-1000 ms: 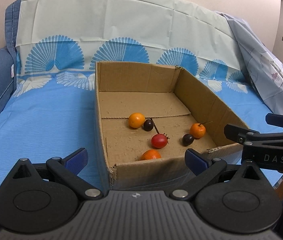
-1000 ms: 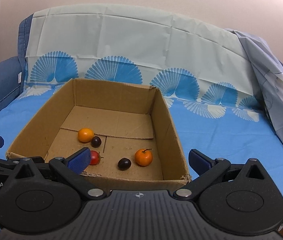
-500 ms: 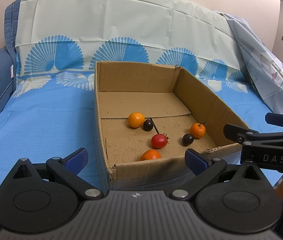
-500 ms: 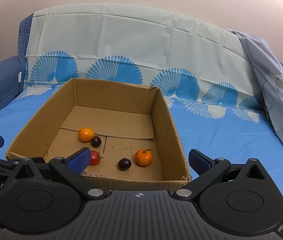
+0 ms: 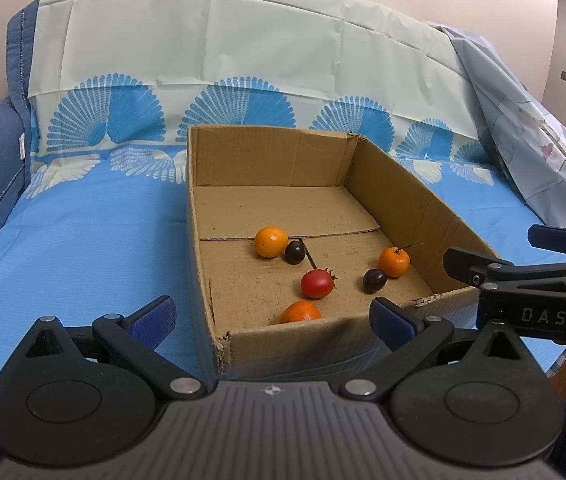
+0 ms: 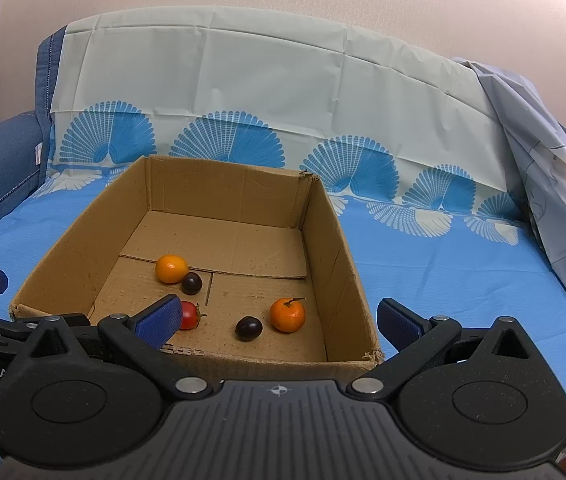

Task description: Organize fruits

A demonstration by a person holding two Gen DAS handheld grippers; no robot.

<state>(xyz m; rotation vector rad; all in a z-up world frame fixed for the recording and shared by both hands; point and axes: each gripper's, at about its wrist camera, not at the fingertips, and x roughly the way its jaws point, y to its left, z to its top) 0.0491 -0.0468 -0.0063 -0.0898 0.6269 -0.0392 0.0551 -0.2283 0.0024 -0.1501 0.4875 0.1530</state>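
- The cardboard box [image 5: 403,200] is matt brown corrugated board, rough on its floor and frayed at the near corner.
- The oranges [image 5: 270,241] have a glossy, finely dimpled peel; the red fruit [image 5: 316,284] and the dark plums [image 6: 248,328] are smooth and shiny.
- The sofa cover [image 6: 443,272] is thin creased sheeting with a faint sheen.
- The left hand-held gripper [image 5: 271,320] is matt black plastic, ribbed in the middle, with metal pivot pins and blue pads [image 5: 151,316].

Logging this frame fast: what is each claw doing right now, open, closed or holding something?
Left claw: open, holding nothing, short of the box.
Right claw: open, holding nothing.
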